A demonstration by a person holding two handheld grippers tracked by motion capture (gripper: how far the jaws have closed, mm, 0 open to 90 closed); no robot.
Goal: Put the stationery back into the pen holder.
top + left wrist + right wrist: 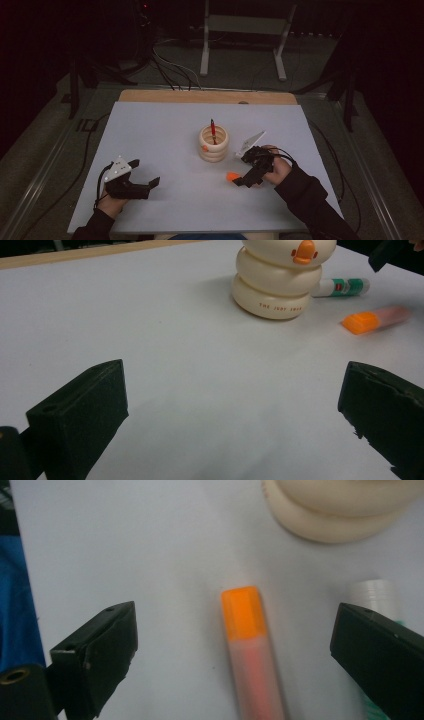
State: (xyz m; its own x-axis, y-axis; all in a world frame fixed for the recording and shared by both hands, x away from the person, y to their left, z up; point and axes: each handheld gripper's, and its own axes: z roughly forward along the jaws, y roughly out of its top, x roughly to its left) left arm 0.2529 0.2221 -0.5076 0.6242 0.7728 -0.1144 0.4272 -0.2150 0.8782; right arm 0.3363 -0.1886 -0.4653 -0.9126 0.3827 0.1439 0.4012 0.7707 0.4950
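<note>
Pale tabletop: right gripper, jaws wide, straddles an orange highlighter toward the right edge; left gripper gapes empty.

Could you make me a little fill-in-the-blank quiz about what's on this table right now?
1. The right gripper is open, with the orange ____ lying between its jaws.
2. A red pen stands upright inside the cream ____-faced holder.
3. The left gripper is open and holds ____.
4. The glue stick lies ____ on the table.

Missing words: highlighter; duck; nothing; flat
</note>
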